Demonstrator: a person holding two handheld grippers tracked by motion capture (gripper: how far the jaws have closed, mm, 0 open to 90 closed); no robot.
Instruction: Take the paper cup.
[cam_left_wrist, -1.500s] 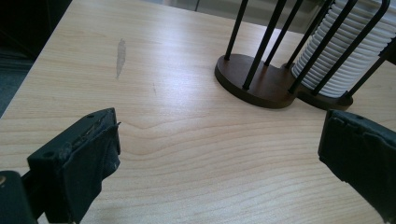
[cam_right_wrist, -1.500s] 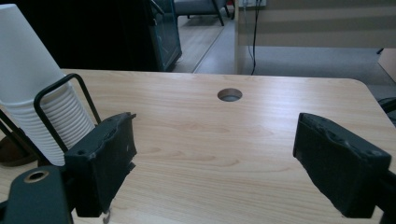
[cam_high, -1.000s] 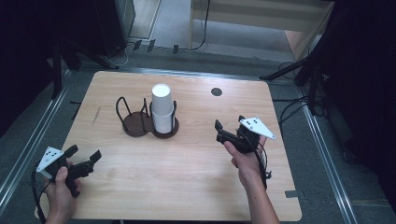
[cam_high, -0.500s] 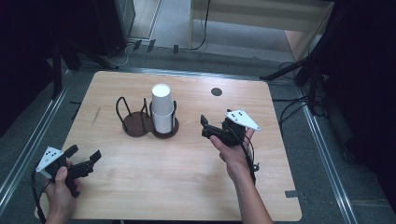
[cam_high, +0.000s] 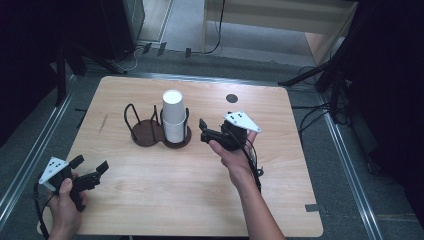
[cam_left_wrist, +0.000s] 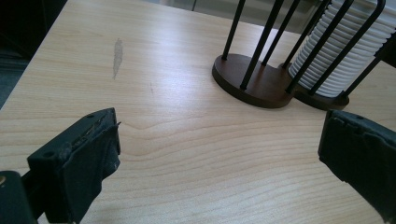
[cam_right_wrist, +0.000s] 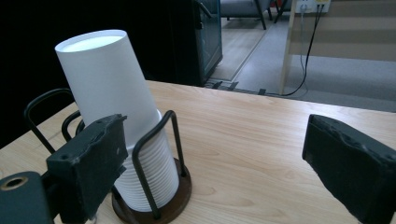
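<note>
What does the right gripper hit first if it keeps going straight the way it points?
Most likely the stack of white cups in the wire holder. The right gripper, jaws open and nothing between them, points at it in the high view; depth is unclear, and the stack sits off its left jaw.

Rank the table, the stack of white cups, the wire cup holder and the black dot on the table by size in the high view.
1. table
2. wire cup holder
3. stack of white cups, narrower than the holder though taller
4. black dot
</note>
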